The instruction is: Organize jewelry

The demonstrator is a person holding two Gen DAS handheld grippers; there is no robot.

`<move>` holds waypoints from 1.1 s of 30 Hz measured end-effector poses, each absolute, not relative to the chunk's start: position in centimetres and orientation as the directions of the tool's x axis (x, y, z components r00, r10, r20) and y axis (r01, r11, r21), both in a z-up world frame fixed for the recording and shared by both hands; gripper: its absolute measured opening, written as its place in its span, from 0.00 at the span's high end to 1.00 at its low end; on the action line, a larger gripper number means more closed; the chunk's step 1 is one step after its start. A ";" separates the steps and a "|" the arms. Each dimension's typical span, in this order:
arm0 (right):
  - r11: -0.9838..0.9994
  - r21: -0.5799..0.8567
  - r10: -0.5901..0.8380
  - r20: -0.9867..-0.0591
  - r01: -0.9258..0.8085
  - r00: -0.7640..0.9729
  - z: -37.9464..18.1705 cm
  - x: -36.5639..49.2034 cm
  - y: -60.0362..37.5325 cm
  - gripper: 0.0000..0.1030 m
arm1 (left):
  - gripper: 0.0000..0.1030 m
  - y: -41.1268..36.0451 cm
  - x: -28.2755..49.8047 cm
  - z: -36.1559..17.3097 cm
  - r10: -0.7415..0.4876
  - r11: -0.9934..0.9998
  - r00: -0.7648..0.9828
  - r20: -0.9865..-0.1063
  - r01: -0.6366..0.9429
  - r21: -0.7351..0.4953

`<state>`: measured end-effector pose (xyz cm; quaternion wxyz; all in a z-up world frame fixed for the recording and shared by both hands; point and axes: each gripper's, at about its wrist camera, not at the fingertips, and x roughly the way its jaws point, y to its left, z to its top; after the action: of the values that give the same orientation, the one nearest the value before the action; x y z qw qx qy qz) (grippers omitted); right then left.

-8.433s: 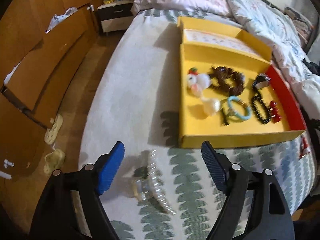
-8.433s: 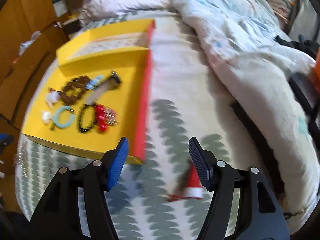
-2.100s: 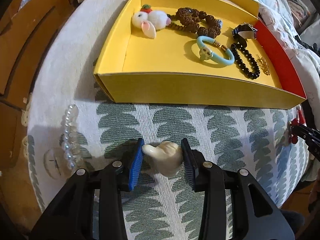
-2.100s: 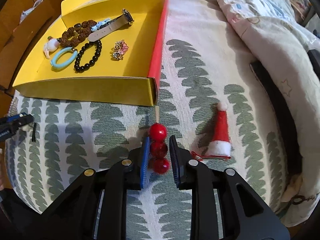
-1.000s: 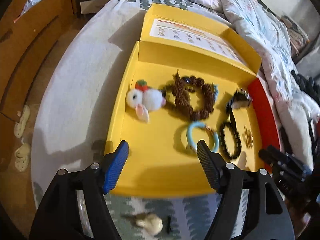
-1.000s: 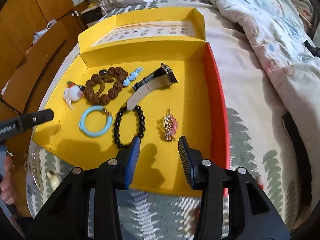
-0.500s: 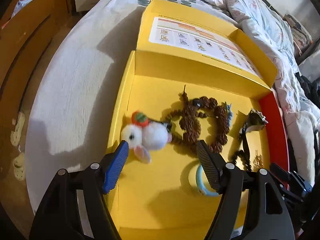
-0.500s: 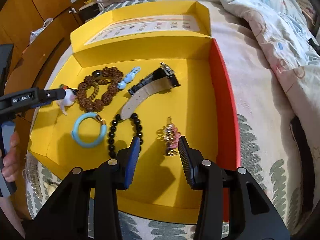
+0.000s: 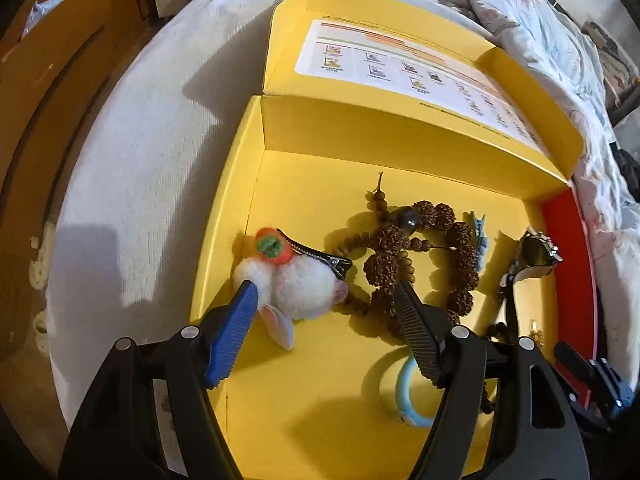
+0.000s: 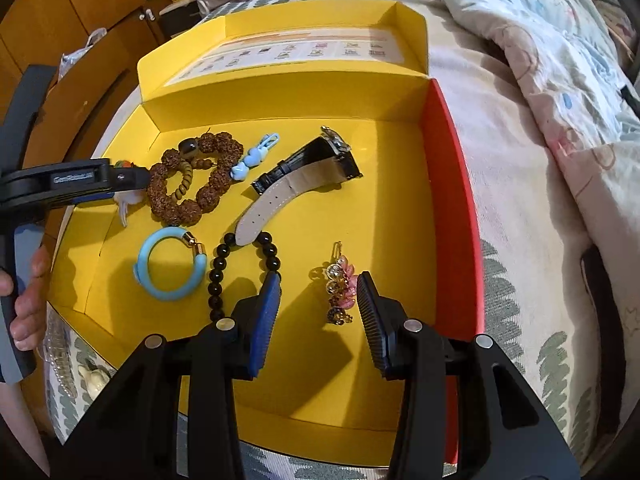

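Observation:
An open yellow box point(image 9: 240, 184) point(image 10: 400, 208) lies on the bed. My left gripper point(image 9: 326, 304) is open, its fingers on either side of a white fluffy bunny hair clip point(image 9: 300, 280) at the box's left side. My right gripper point(image 10: 318, 292) is open, its fingers on either side of a gold and pink hair clip point(image 10: 340, 284) at the front right. Also in the box: a brown bead bracelet point(image 10: 192, 178), a blue bangle point(image 10: 170, 264), a black bead bracelet point(image 10: 240, 264), a black watch point(image 10: 308, 164) and a small blue clip point(image 10: 256, 156).
The box lid point(image 9: 400, 64) lies open behind. A clear bead string point(image 10: 60, 356) and a cream figurine point(image 10: 94, 376) lie on the leaf-patterned bedspread left of the box. A crumpled duvet point(image 10: 560, 60) lies to the right, wooden cupboards point(image 9: 48, 60) to the left.
Both grippers have moved forward and down into the box. The left has closed in around the bunny clip, the right around the gold and pink clip.

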<state>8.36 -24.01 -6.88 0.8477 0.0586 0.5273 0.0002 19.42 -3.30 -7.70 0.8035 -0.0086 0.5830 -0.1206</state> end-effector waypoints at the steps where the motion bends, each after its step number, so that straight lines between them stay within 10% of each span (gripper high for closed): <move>1: 0.993 0.100 0.065 -0.895 0.056 0.441 -6.9 8.5 -23.9 0.58 | 0.32 -3.5 19.4 -7.7 -0.191 0.973 0.298 -0.935 0.184 -0.140; 33: 0.998 -0.027 -0.049 -0.917 0.061 0.396 -8.9 9.8 -22.9 0.62 | 0.46 -2.5 20.3 -7.9 -0.191 0.982 0.324 -0.926 0.059 -0.182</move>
<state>9.78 -22.87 -8.90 0.8355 0.0054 0.5485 -0.0330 20.33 -2.54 -7.94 0.8117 -0.0572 0.5761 -0.0771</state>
